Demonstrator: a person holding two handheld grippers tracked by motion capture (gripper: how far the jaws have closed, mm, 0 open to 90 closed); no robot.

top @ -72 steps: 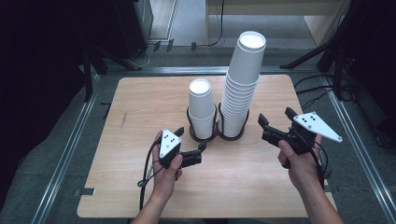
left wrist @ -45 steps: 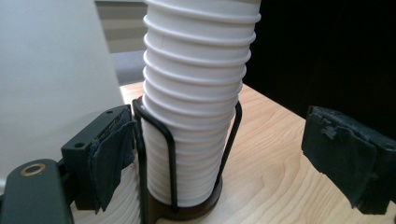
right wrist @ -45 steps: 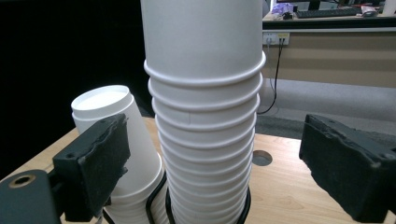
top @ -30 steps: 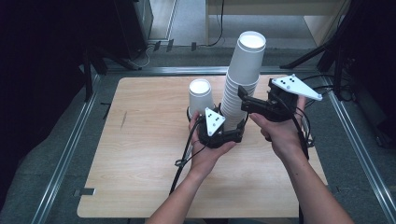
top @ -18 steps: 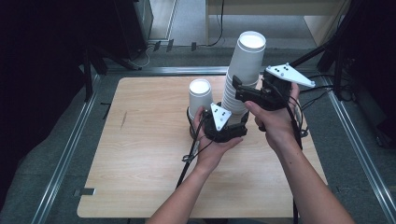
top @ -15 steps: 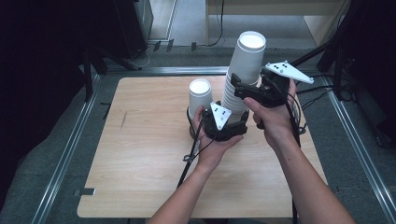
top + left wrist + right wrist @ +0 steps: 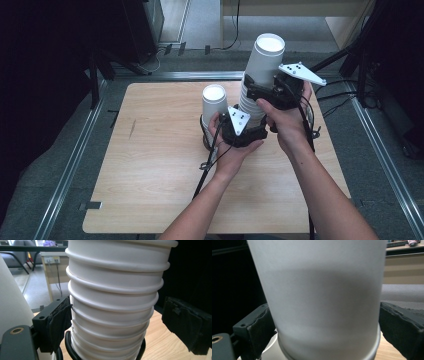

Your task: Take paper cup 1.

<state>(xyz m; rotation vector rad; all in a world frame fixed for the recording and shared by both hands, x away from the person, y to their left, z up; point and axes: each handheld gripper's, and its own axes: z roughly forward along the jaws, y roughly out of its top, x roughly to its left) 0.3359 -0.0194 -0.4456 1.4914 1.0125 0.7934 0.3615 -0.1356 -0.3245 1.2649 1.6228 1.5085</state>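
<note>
A tall stack of white paper cups [image 7: 260,75] stands in a black wire holder [image 7: 68,345], with a short stack [image 7: 214,105] beside it on the left. My left gripper [image 7: 248,131] is low on the tall stack [image 7: 115,302], open around its rims. Its left pad [image 7: 60,322] touches the cups and the right pad [image 7: 185,326] stands apart. My right gripper [image 7: 257,94] is higher up, around the top cup [image 7: 322,297]. Its jaws have just been opening with that cup between them, and the pads [image 7: 259,332] sit close beside its walls.
The cups stand at the middle rear of a wooden table [image 7: 150,165] framed by metal rails [image 7: 65,180]. Cables trail from both grippers toward the front edge. Dark stands and floor lie behind the table.
Both hands have come in from the table's sides to the tall stack. The left gripper settled low around it; the right gripper rose and slid left around the top cup.
</note>
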